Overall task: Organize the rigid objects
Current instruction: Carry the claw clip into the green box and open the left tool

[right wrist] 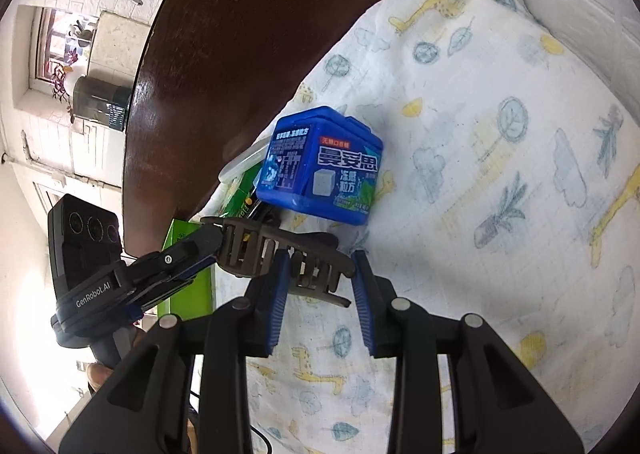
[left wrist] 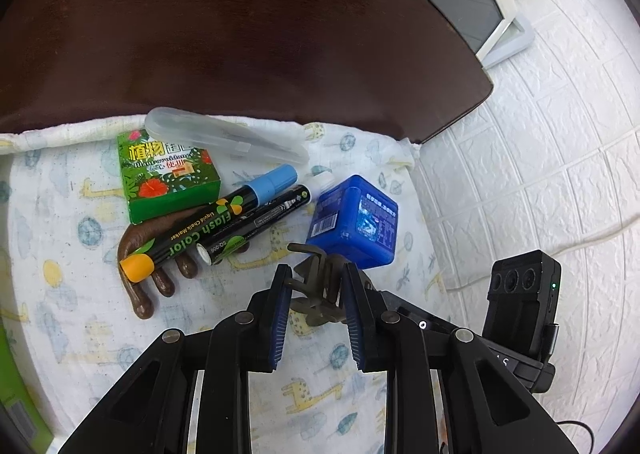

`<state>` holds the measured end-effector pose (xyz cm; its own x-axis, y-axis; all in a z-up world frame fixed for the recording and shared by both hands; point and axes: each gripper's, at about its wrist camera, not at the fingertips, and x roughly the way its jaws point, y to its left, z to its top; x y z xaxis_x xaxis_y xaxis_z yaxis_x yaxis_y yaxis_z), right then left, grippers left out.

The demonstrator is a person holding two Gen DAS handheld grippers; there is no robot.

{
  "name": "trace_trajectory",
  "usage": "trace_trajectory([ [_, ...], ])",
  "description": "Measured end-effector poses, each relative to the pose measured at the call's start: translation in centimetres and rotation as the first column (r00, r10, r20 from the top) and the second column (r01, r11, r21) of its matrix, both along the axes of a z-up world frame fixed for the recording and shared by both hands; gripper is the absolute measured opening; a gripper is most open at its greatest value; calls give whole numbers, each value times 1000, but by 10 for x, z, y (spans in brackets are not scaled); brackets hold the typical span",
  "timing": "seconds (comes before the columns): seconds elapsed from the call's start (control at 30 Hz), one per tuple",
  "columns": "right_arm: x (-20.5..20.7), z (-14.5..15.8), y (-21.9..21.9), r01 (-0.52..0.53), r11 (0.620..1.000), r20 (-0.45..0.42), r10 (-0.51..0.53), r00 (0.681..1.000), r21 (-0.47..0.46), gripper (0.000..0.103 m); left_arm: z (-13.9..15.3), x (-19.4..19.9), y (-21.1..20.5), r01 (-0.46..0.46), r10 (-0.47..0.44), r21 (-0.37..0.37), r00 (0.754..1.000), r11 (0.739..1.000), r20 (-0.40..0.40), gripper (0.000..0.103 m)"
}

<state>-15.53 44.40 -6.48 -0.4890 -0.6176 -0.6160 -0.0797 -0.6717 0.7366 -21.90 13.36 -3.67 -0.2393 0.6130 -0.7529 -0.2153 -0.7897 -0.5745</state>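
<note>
Now, clip: I see the hair clip lying sideways across my right gripper.
Left gripper: fingers pinch one clip end.
Right fingers: loose around the clip, not squeezing.

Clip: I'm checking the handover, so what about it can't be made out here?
- Right wrist view: whether the right gripper pads press the clip; the pads' own edges cover the contact.
- Left wrist view: the clip's near end, behind the left gripper's fingers.
- Left wrist view: the right gripper's fingertips, behind the left gripper's right finger.
</note>
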Motion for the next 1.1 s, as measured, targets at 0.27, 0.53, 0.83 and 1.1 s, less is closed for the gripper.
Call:
trace_trajectory([
  [0.27,-1,53,-39,-72,997,-118,73,990,10,32,51,17,-46,-41,46,45,992,998,-119,25],
  [0.53,-26,87,-147,-275,961,-183,274,944,20,32,79,49,-161,-201,203,28,959,979,-200,26],
  [0.83,-52,87,-312,-480,877,-183,476,860,26,32,59,64,-300,-392,385,7,899,920,-208,25],
  [1.1,-84,62,-401,-493,856,-94,510,855,158,32,7,42,-357,-458,460,46,880,888,-120,26],
])
